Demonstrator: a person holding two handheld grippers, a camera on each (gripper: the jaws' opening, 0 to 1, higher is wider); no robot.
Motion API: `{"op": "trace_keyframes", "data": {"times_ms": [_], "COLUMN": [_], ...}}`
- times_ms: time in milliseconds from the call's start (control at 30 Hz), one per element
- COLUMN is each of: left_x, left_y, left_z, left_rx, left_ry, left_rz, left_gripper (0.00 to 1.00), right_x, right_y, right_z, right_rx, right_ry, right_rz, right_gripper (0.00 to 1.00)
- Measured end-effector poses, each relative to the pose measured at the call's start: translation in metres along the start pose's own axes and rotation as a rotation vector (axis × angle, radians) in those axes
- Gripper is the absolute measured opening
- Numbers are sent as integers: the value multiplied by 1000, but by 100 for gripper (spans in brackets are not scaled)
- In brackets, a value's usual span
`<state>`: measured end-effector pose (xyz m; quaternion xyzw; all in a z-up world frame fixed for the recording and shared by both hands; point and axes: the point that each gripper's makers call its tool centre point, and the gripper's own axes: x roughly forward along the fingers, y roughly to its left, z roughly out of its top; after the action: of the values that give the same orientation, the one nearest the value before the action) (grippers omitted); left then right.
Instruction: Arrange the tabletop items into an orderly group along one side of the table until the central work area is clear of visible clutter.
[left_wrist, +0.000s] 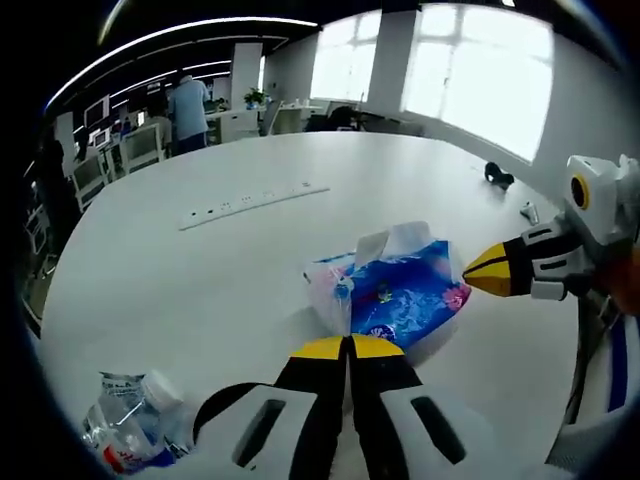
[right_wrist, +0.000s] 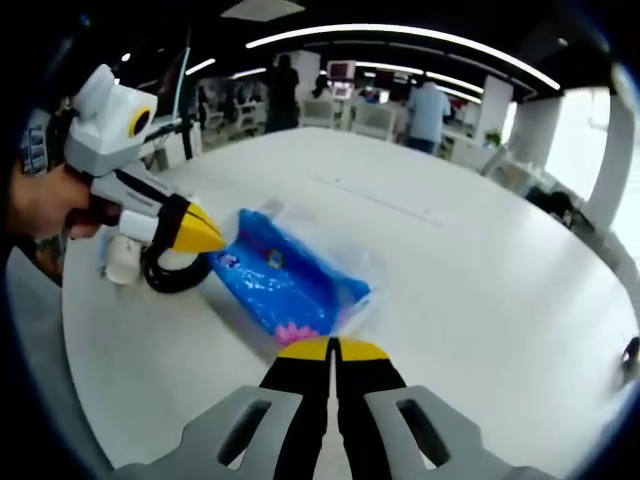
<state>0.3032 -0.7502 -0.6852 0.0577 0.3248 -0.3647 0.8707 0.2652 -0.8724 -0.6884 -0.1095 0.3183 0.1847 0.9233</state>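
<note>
I am reading the left gripper (left_wrist: 349, 345) as clenched on nothing: its two yellow-tipped jaws are pressing together, hovering just short of the blue tissue pack (left_wrist: 400, 295). The right gripper (right_wrist: 333, 348) is likewise closed tight and empty, its tips meeting just before the near end of the same tissue pack (right_wrist: 285, 280).

The tissue pack is lying flat on the white table (left_wrist: 200, 270), between the two grippers. In the right gripper view its long axis is running diagonally, from the near end by my tips away toward the upper left, where the left gripper (right_wrist: 205, 232) is pointing at its far end. In the left gripper view a white tissue is standing up from the top of the pack, and the right gripper (left_wrist: 487, 270) is coming in from the right with its yellow tip almost touching the pack's edge.

The left gripper view is also showing a crumpled clear plastic bottle (left_wrist: 130, 420) lying just beside the left gripper's body, a long white power strip (left_wrist: 253, 203) well beyond the pack, and a small dark object (left_wrist: 498, 176) near the far table edge. The right gripper view is showing a hand (right_wrist: 45, 200) gripping the left gripper's handle, a black cable (right_wrist: 170, 275) looping under it, and a small white cup (right_wrist: 122, 260) beside that loop.
</note>
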Motion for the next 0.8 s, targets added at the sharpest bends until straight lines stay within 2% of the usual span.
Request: {"op": "trace_keyframes", "data": {"times_ms": [167, 800], "left_x": [7, 38], "left_y": [-8, -27], "left_z": [5, 12], "left_rx": [12, 28], "left_ry": [-11, 9], "left_rz": [-6, -17], "left_gripper": [0, 0], "right_x": [-1, 2], "right_y": [-11, -44], "right_z": [-3, -17], "right_rx": [6, 23], "right_ry": [-5, -18], "right_rz": [-8, -32], "right_gripper": [0, 0]}}
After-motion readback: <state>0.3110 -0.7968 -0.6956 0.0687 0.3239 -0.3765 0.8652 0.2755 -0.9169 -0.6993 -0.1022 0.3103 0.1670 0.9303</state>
